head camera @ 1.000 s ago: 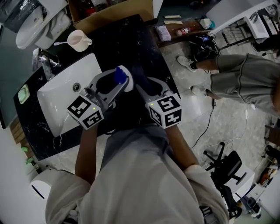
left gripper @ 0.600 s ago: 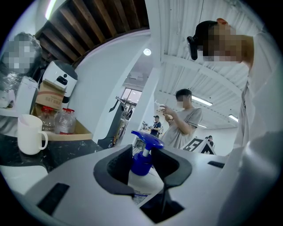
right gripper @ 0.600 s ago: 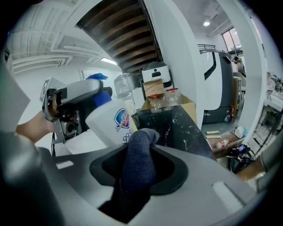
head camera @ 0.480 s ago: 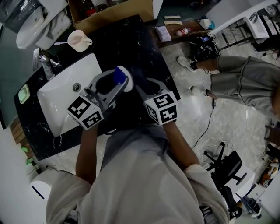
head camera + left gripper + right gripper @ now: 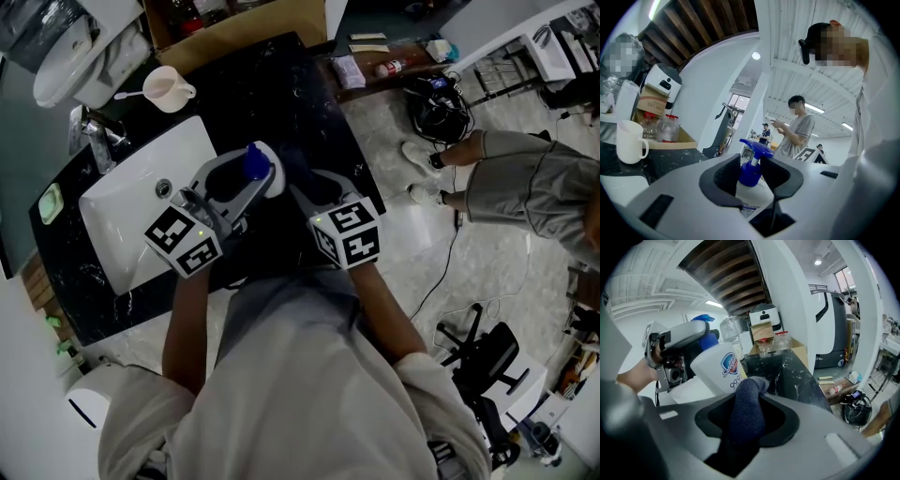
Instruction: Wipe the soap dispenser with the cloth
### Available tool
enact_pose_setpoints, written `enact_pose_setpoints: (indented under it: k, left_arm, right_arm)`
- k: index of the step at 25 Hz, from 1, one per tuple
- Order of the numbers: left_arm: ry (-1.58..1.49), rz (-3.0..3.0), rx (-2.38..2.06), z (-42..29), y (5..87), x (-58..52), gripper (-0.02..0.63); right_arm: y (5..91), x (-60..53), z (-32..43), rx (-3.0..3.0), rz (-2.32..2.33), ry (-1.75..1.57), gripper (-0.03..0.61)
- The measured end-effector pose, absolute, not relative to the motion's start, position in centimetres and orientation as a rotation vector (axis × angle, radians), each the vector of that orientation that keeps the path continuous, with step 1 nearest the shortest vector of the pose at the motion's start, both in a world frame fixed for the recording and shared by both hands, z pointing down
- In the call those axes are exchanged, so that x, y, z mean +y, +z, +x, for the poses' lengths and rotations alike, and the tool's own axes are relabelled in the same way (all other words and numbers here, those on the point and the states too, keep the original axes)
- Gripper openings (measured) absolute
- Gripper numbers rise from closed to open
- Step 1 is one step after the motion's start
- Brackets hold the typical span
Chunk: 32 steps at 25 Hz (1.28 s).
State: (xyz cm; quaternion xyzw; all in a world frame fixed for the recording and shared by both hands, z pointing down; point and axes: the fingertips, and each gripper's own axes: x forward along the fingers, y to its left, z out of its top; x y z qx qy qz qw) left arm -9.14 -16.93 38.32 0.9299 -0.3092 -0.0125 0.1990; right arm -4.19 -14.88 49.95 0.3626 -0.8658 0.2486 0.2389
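Note:
My left gripper (image 5: 246,178) is shut on a white soap dispenser (image 5: 752,192) with a blue pump top (image 5: 255,161), lifted over the black counter beside the sink. In the right gripper view the bottle (image 5: 718,368) hangs tilted, label toward me. My right gripper (image 5: 749,394) is shut on a dark blue cloth (image 5: 745,414), and the cloth's tip touches the bottle's lower side. In the head view the right gripper (image 5: 302,195) sits just right of the bottle.
A white sink (image 5: 141,192) with a chrome tap (image 5: 94,131) lies left. A white mug (image 5: 169,87) stands behind it. A cardboard box (image 5: 244,23) sits at the counter's far end. A person (image 5: 525,178) stands on the floor to the right.
The right gripper has shifted slightly toward the bottle with the cloth. The left gripper and bottle have stayed still. The bystander on the right has stepped further right.

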Motion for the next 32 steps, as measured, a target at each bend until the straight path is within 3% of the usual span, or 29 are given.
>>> enact_pose_setpoints:
  k: [32]
  left_arm:
    - [-0.055,2.616,-0.820,-8.4,38.3,-17.3,0.132]
  right_arm:
    - [43.2,-14.3,-4.1,-2.510,1.034,0.673,0.129]
